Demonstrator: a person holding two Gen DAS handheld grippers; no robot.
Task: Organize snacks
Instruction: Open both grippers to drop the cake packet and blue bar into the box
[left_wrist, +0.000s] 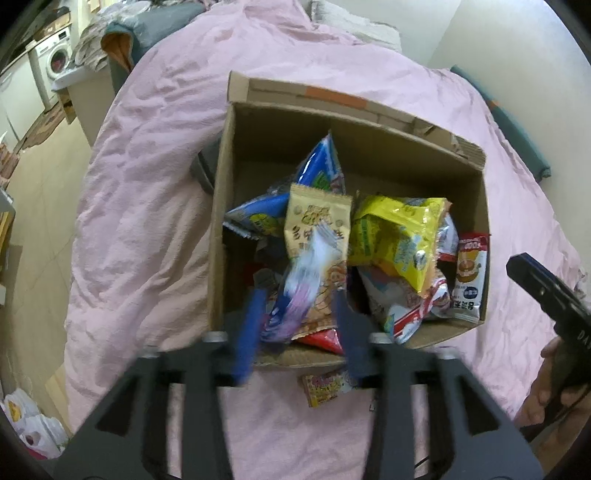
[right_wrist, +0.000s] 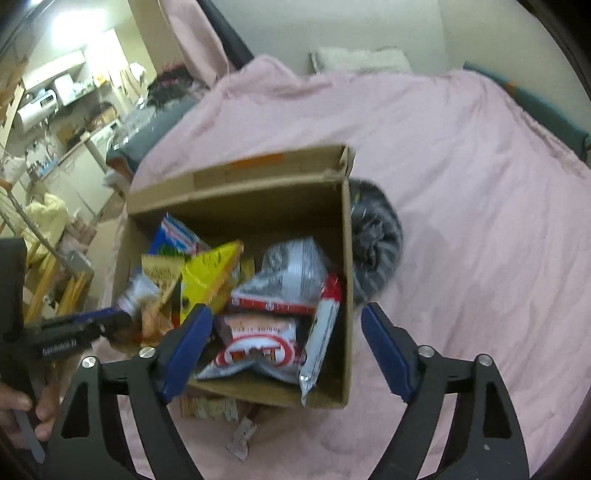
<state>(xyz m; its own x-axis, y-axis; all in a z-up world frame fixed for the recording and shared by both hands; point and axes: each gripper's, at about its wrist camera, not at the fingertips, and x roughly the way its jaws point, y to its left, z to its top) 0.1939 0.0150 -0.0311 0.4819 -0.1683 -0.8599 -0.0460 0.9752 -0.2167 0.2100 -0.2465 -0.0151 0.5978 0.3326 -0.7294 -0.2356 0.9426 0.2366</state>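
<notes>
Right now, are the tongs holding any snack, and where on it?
No. The right tongs gape empty over the box. A blurred packet sits between the open left tongs, apparently let go.

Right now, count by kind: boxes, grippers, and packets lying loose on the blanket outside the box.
cardboard box: 1
Grippers: 2 (left gripper, right gripper)
Loose packets on the pink blanket, by the box's near edge: 2 (patterned packet, small white wrapper)
Total: 5
</notes>
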